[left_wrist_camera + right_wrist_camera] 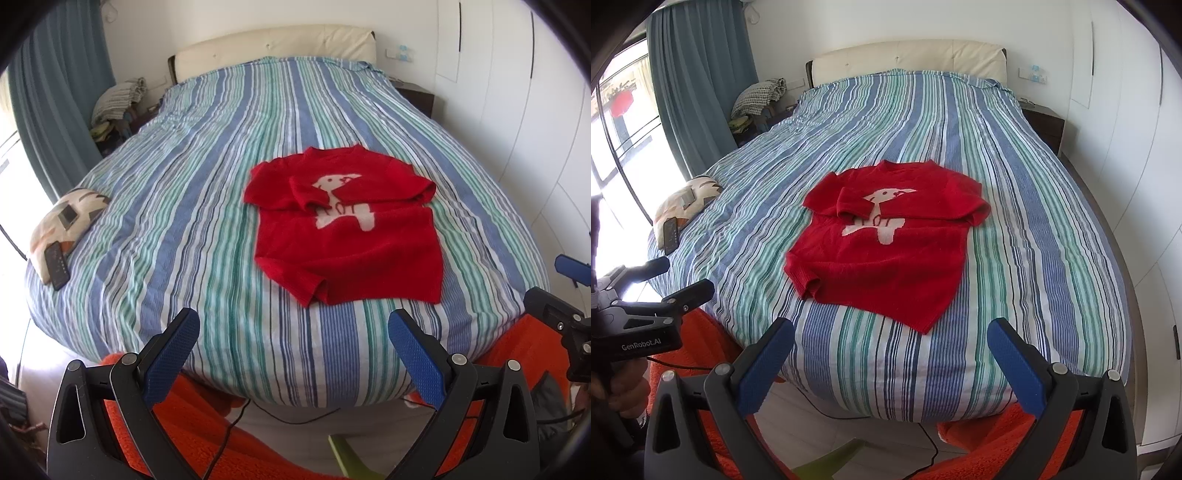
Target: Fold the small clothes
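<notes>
A small red sweater [347,236] with a white animal figure lies flat on the striped bed [207,206], both sleeves folded across its chest. It also shows in the right wrist view [886,251]. My left gripper [293,328] is open and empty, held off the foot of the bed, short of the sweater's hem. My right gripper [890,339] is open and empty, also at the foot of the bed below the hem. The left gripper shows at the left edge of the right wrist view [683,277].
A patterned cushion [62,225] with a dark remote [57,267] lies at the bed's left edge. Orange rug [207,435] and a black cable [236,417] are on the floor below. White wardrobes [1126,147] stand on the right, blue curtain [701,74] on the left.
</notes>
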A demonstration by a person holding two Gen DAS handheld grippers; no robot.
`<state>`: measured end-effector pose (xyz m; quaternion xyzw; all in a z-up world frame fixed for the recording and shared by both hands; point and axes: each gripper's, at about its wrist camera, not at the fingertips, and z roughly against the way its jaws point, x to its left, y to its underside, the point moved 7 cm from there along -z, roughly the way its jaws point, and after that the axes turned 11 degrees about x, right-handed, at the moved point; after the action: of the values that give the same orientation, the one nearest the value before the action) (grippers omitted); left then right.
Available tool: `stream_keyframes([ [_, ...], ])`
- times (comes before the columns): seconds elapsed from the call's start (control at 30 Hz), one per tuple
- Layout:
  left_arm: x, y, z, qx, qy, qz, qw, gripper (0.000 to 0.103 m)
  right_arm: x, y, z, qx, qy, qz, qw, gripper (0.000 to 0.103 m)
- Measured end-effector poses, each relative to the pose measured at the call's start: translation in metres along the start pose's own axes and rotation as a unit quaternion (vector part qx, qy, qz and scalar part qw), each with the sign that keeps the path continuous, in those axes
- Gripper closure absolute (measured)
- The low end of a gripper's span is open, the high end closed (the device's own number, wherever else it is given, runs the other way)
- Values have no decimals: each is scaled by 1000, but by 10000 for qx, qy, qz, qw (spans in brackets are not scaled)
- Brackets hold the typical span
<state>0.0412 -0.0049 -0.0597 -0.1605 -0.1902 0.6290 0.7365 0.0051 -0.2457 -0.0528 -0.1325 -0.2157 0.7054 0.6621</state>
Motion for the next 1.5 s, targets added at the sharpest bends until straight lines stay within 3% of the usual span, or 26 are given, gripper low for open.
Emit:
stream_keyframes([
  [1.5,-7,6,1,72,155,-54,9998,1,9,9,-6,106,-102,-34,9999,0],
])
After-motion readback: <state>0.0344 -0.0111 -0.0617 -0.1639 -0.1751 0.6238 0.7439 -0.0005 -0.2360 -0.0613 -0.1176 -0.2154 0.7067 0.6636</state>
